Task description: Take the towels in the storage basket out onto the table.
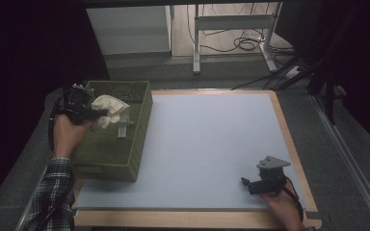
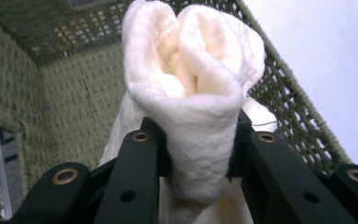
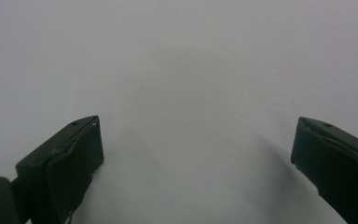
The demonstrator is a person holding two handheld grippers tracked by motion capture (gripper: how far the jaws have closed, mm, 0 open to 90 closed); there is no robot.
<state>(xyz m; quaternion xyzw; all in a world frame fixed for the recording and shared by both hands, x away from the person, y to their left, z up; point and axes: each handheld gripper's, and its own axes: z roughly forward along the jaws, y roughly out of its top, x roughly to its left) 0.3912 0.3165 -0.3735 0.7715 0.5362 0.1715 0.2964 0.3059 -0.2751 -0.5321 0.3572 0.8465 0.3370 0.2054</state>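
Cream bunched cloth (image 2: 191, 93) | my left tongs (image 2: 198, 154) pinch its fold above the green woven basket (image 1: 139, 144), keeping it liftable | right tongs (image 3: 196, 158) wide, idle over pale surface (image 1: 212, 144)

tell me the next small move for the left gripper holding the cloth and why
Probably carry it right, clear of the basket rim. The left gripper is shut on the white cloth, whose tail hangs inside the green woven basket, while the blue mat beside it lies bare.
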